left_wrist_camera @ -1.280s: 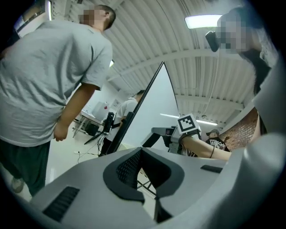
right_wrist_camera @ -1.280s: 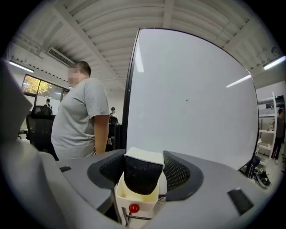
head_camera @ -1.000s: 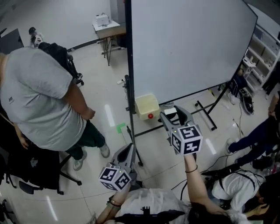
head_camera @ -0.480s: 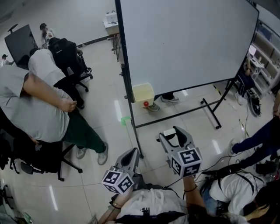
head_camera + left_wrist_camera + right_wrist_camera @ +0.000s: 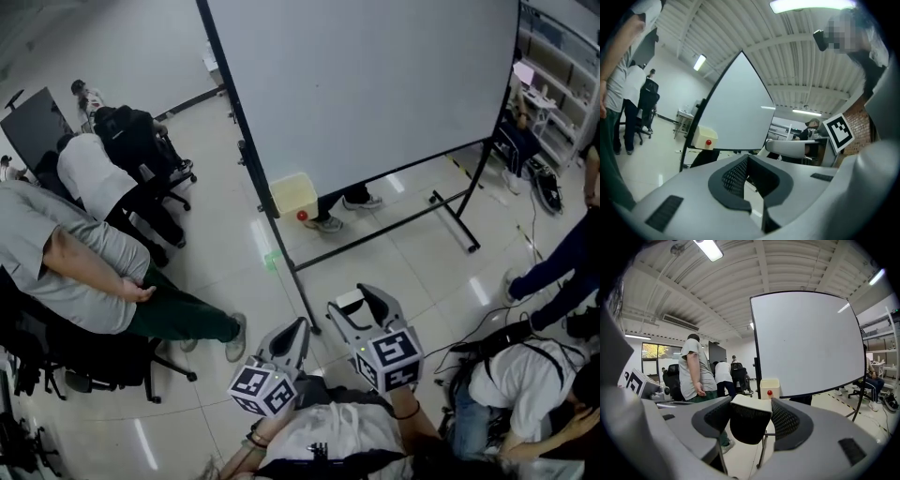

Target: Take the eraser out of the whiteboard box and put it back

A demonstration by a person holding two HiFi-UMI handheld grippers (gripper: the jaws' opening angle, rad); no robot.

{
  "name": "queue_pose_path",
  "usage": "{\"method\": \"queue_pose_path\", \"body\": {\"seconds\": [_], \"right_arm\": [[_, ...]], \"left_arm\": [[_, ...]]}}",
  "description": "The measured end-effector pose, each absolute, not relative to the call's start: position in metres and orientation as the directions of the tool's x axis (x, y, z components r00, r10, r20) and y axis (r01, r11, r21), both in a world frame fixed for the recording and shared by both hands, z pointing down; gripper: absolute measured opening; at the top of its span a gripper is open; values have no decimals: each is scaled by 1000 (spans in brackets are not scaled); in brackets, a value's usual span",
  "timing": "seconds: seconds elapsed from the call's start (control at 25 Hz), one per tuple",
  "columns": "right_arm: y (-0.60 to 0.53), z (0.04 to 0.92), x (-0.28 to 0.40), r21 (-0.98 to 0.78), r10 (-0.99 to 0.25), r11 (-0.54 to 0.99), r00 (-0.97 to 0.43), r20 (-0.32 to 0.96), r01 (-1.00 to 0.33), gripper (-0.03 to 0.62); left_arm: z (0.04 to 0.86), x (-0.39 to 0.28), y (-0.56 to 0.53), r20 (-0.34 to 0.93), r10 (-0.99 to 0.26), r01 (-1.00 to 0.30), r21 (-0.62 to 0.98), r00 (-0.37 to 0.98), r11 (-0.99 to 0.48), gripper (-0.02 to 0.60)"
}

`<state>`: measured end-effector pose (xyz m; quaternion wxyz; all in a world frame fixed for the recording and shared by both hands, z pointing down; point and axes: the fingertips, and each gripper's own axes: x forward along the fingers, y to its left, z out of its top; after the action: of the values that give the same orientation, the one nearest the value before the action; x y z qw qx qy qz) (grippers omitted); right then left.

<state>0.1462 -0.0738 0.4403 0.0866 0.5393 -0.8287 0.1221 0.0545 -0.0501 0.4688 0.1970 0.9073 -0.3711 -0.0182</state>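
1. We see the eraser [image 5: 746,425], a black block with a white top, clamped between the right gripper's [image 5: 751,408] jaws.
2. It is near us, well apart from the cream whiteboard box [image 5: 292,195] at the whiteboard's [image 5: 375,84] lower left corner.
3. The left gripper [image 5: 749,164] is closed and empty.

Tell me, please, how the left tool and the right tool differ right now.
The right tool grips the eraser; the left tool holds nothing. The right tool's jaws stand apart around it; the left tool's meet at the tips. Both point toward the whiteboard.
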Motion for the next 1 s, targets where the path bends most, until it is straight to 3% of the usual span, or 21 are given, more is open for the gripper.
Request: {"method": "queue_pose_path", "body": {"seconds": [1.0], "right_arm": [[-67, 451, 111, -58, -860, 407, -404, 310, -911, 275]], "left_arm": [[475, 8, -48, 72, -742, -696, 415, 667, -585, -14]]}}
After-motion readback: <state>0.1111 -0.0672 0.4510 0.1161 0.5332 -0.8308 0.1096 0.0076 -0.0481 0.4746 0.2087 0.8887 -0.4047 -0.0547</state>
